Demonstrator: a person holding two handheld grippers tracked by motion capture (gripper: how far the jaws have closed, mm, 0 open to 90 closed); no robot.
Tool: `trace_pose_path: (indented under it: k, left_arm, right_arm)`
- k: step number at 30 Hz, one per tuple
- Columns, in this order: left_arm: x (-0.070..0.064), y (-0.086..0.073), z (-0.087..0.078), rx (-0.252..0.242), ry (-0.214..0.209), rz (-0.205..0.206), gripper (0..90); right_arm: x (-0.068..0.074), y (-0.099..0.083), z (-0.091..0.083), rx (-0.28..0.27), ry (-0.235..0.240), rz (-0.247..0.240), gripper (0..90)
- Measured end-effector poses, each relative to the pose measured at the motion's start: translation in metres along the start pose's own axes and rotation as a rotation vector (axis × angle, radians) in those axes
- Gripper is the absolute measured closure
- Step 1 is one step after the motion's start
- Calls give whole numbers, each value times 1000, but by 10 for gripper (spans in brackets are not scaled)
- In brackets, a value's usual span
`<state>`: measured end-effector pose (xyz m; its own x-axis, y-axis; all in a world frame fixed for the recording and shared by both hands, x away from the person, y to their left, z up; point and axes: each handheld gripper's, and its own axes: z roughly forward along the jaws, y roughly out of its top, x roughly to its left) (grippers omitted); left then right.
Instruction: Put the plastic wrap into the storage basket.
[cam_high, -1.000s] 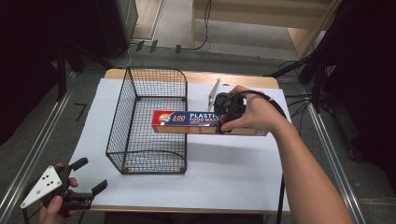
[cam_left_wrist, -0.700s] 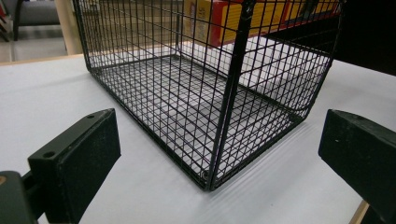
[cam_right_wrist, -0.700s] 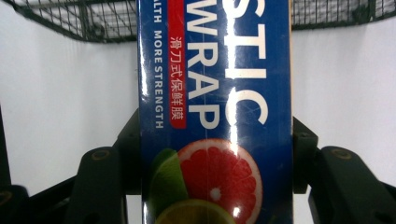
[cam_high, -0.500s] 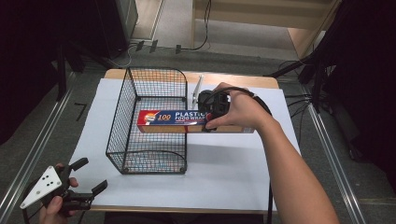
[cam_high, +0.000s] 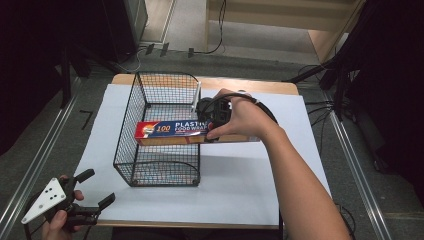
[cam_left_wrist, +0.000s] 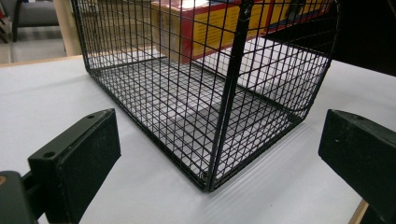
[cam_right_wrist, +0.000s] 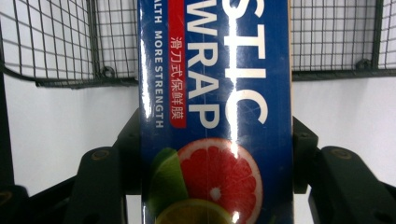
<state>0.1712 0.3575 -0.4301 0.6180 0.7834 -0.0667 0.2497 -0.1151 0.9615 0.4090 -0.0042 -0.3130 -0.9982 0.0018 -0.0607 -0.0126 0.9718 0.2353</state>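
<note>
Right gripper: my black jaws are clamped on both long sides of the long blue cardboard box of plastic food wrap; in the right gripper view the box runs straight up between my jaws, its grapefruit picture nearest me and the white lettering beyond.

Box position: one end juts out ahead of my right jaws, over the near wall and into the open top of the black wire-mesh basket; the other end sticks out behind, under my right hand. It is level and up at rim height, not down on the basket floor.

Left gripper: jaws spread wide, nothing between them, held at the near left corner of the white table, well apart from the box.

Ahead of my left jaws: a lower corner of the basket stands just beyond the gap between them, on the table; through the mesh, up and farther off, I see the red and yellow side of the box.

Basket: upright on the table, open side up.
</note>
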Motion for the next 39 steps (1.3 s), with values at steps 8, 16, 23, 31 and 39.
trace_pose_path:
  k: [8, 16, 23, 31, 39]
  left_arm:
    - [0, 0, 0, 2, -1, 0, 0]
    - [0, 0, 0, 1, -2, -5, 0]
    - [1, 0, 1, 1, -3, -8, 0]
    - [1, 0, 0, 3, -2, -5, 0]
    - [1, 0, 0, 2, 2, -6, 0]
  right_arm:
    - [2, 17, 5, 7, 1, 4, 423]
    - [0, 27, 11, 31, 0, 9, 422]
    - [0, 30, 17, 56, 3, 15, 420]
    - [0, 33, 19, 57, 22, 19, 408]
    - [-1, 30, 15, 19, 3, 42, 366]
